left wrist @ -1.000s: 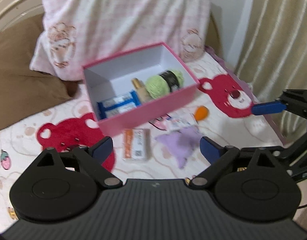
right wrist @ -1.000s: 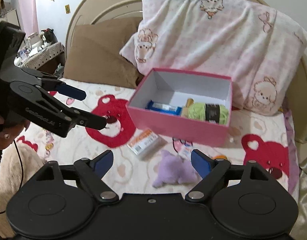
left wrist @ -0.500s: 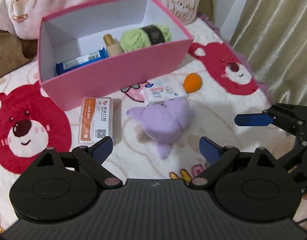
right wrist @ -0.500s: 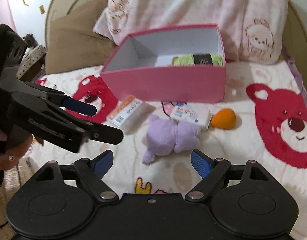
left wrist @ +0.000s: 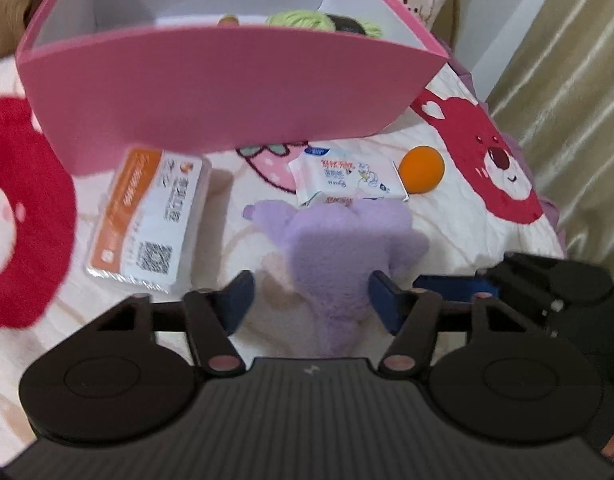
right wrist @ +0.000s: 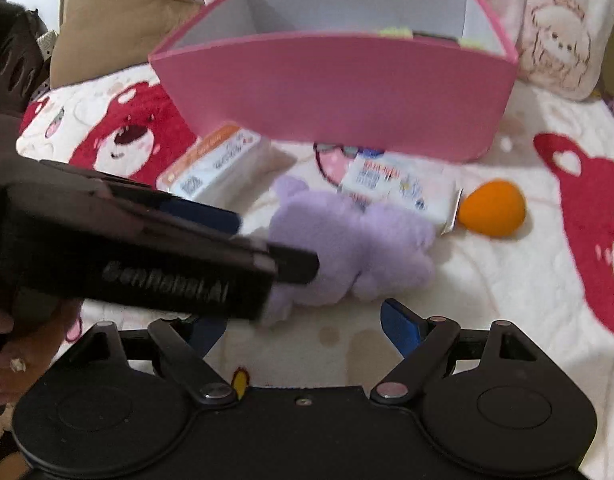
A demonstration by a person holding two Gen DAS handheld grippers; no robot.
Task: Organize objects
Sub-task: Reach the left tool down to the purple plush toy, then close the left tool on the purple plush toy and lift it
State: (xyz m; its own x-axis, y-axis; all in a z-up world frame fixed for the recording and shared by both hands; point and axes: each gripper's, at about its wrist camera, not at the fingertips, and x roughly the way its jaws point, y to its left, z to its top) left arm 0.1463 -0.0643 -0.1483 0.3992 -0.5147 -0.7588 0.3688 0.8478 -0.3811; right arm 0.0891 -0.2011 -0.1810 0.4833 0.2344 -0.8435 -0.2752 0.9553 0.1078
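Left wrist view: left tongs (left wrist: 311, 300) wide around the purple plush (left wrist: 347, 244), pickup underway.
Next, squeeze shut, then lift toward the pink box (left wrist: 227, 92); right tongs (right wrist: 303, 326) gape empty.

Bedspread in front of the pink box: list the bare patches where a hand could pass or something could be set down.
Free: the cream bedspread right of the fluffy purple plush toy, below the orange ball; also the strip between the orange-and-white packet and the plush. Crowded: under the pink cardboard box front, where the white tissue pack, ball and plush cluster.
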